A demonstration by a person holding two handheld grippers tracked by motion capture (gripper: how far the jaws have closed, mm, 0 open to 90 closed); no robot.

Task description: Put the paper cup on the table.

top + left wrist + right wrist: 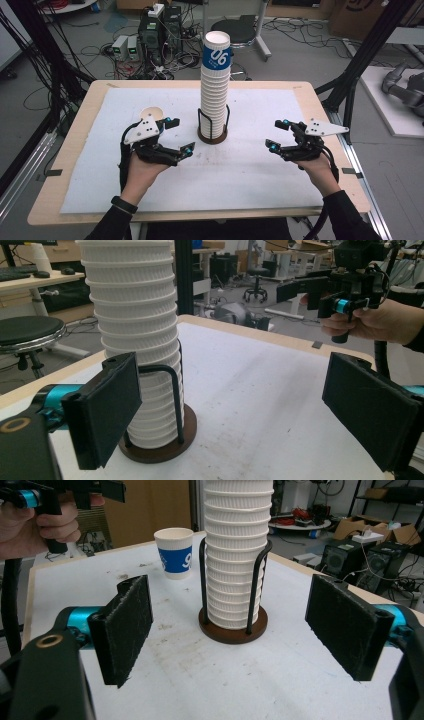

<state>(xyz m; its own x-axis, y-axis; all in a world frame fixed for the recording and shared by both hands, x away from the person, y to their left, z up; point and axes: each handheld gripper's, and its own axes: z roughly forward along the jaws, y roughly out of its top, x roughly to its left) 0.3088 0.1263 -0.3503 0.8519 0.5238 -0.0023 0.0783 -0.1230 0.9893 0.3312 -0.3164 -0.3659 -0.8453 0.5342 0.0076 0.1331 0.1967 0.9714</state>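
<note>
I hold my left gripper (179, 135) at the left of the white mat (260, 185), its jaws spread wide with nothing between them, and my right gripper (279, 135) at the right, jaws just as wide and empty — both point in toward the middle. Between them, toward the far side of the mat, stands a tall stack of paper cups (215, 85), upright in a black wire holder (212, 131) on a round brown base; the top cup wears a blue band. A single paper cup (174, 552) with a blue band stands alone on the mat at the far left, just beyond my left gripper — apart from the stack.
</note>
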